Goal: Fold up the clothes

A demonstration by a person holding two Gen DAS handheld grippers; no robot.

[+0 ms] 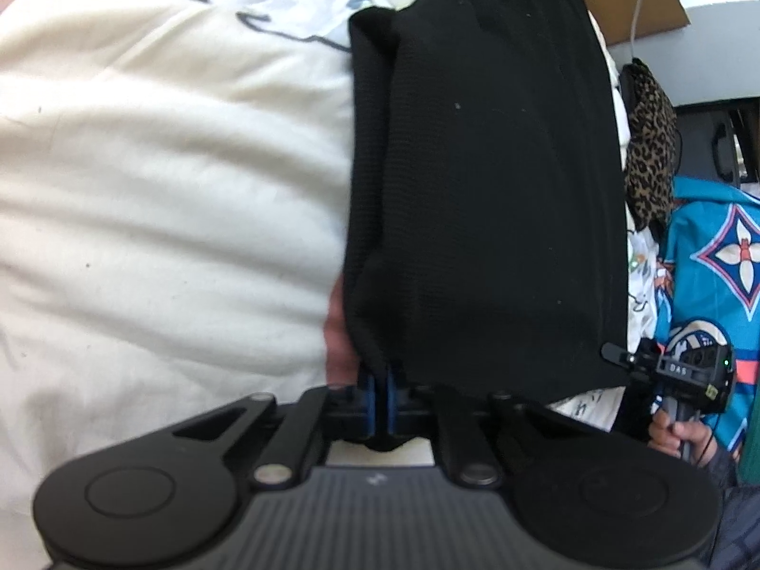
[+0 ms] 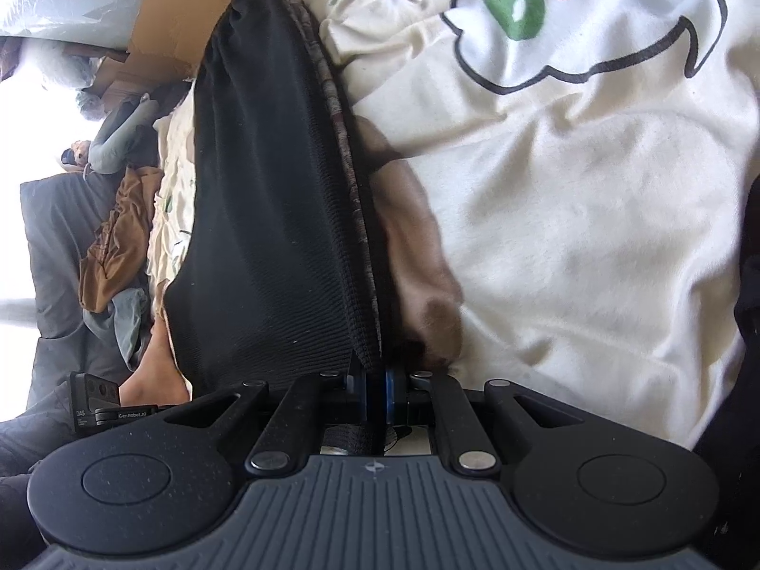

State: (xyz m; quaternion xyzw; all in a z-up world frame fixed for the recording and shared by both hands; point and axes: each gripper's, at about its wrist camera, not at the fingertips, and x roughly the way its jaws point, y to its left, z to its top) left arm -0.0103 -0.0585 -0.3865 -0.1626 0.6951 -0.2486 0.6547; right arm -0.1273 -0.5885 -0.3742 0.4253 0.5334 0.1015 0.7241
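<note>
The cream printed bedcover point(image 1: 166, 190) fills both views and serves as the work surface. Above it hangs the black knit garment point(image 1: 484, 190), held taut between the two tools and apparently already doubled, since layered edges show along its side. The left gripper point(image 1: 380, 399) is clenched on one lower edge of the garment, its blue pads pressed together with cloth between them. The right gripper point(image 2: 378, 394) is likewise pinched tight on another edge.

To fold well, both grips should keep level and equally tensioned, so the edges meet squarely before the cloth is lowered flat onto the bedcover.

Beyond the bedcover's far edge stands a cardboard box point(image 2: 175, 14). Beside the bedcover lie a teal patterned fabric point(image 1: 712, 256), a brown crumpled garment point(image 2: 118, 247) and a leopard-print item point(image 1: 650, 152); none blocks the landing spot. A white cable point(image 1: 636, 4) dangles near the box.
</note>
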